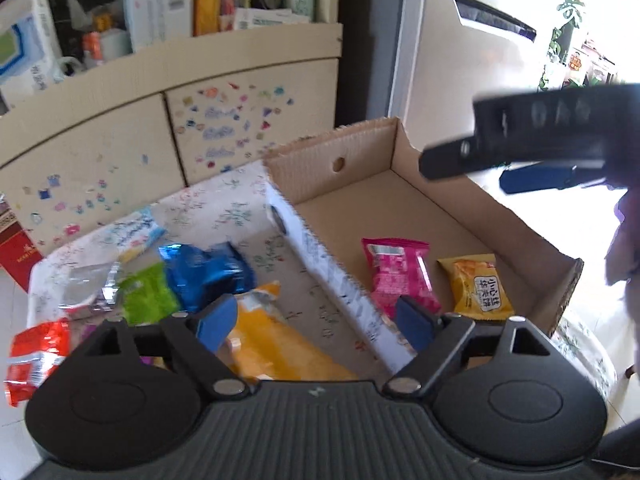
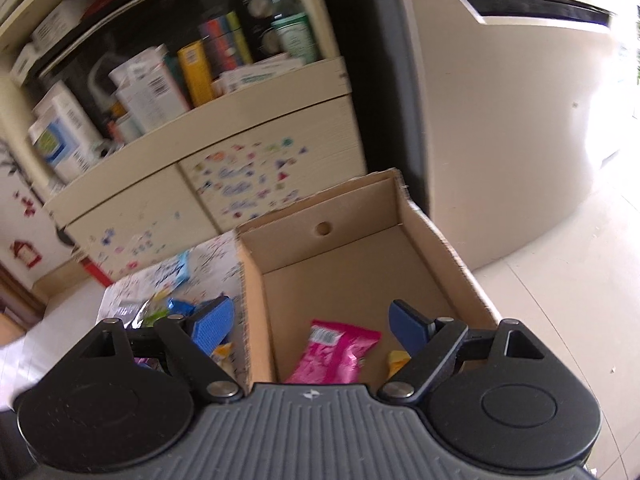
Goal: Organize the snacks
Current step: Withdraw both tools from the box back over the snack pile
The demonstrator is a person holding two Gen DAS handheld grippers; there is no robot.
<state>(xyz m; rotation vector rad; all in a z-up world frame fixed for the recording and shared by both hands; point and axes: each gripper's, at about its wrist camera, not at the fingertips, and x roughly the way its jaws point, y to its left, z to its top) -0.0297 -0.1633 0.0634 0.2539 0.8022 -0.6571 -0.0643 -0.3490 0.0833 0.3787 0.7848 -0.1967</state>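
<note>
Foil and plastic packets lie loose on your left, outside the box: a red pack at the far left edge, then a silver one, a green one, a blue pack and, nearest, an orange pack running under your left gripper. Its fingers are spread wide and hold nothing. The orange pack's long axis runs from the left pad toward you and to the right — that is likely the easiest next pick, since it lies just below and between the pads. The blue pack sits just beyond the left pad.

Next comes the box wall, slanting between the pile and the box floor; anything you lift must clear it. Inside, a pink pack and a yellow pack lie side by side, near the front.

Your right gripper hovers over the box — fingers apart, empty — with the pink pack just below them. The left is nearer the loose pile, so the left seems the better choice.
</note>
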